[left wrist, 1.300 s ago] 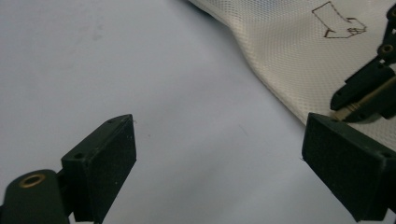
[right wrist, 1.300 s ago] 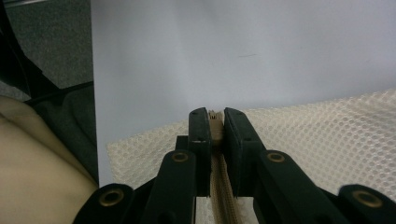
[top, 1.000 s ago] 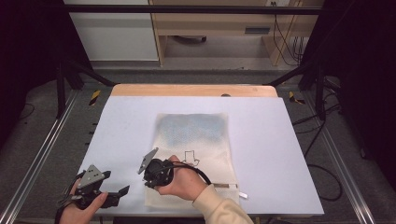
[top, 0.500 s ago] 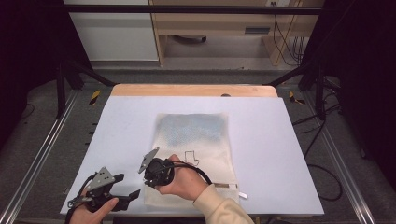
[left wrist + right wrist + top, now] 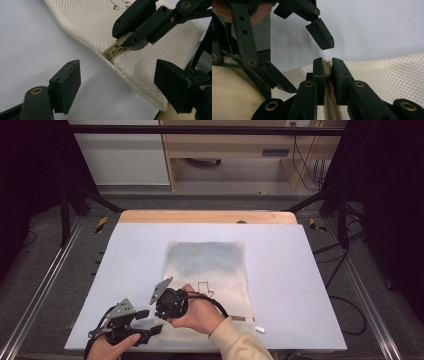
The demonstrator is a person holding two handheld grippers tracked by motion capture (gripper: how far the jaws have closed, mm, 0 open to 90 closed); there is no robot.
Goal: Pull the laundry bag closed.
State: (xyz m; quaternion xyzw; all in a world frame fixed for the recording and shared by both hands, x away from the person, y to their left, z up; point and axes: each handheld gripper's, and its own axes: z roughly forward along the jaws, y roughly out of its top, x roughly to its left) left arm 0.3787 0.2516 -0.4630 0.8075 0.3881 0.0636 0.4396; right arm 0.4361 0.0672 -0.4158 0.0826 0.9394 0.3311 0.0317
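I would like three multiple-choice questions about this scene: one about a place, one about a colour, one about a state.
1. Where does the mesh pouch lie?
A. on the white table top
B. on the floor
C. on a shelf

2. What colour is the zipper?
A. red
B. beige
C. blue

3. How does the right tool stand?
A. wide open
B. open above the pouch
C. shut on the zipper

Answers: 1 A, the high view shows the pouch flat on the table top. 2 B, the left gripper view shows beige teeth. 3 C, its jaws pinch the zipper's end, while the left tool stands open beside it.
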